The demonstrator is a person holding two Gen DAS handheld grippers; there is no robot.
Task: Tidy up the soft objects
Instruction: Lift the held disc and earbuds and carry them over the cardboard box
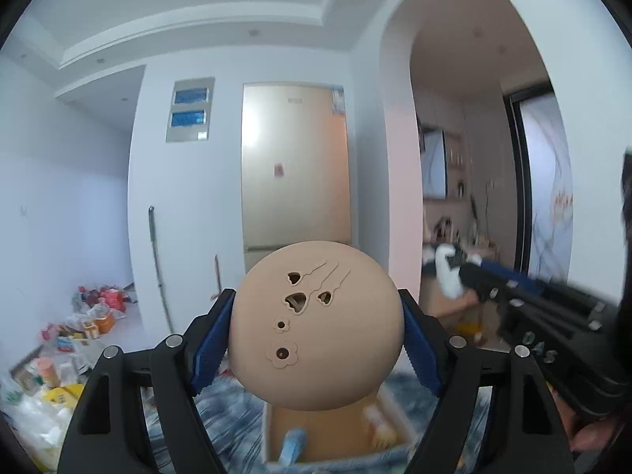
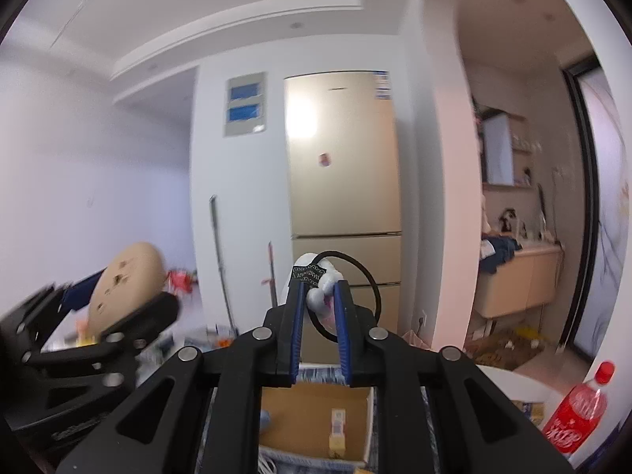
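Fridge [image 1: 296,166] at twelve o'clock, cardboard box [image 2: 316,418] at six — left gripper [image 1: 316,335] jaws clamp the tan ball [image 1: 316,328], right gripper [image 2: 320,308] jaws pinch a white hair-tie toy [image 2: 320,288]; lower both squarely over it before letting go.

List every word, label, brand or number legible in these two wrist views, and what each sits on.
"DAS": raised letters on the right gripper body, left wrist view.
Black tag on the white soft item: ornate print, unreadable.
Red bottle label: white characters, blurred.
Fridge badge and stickers: too small.
Left gripper body: embossed text, blurred.
Beige ball: cut-out shapes only, no text.
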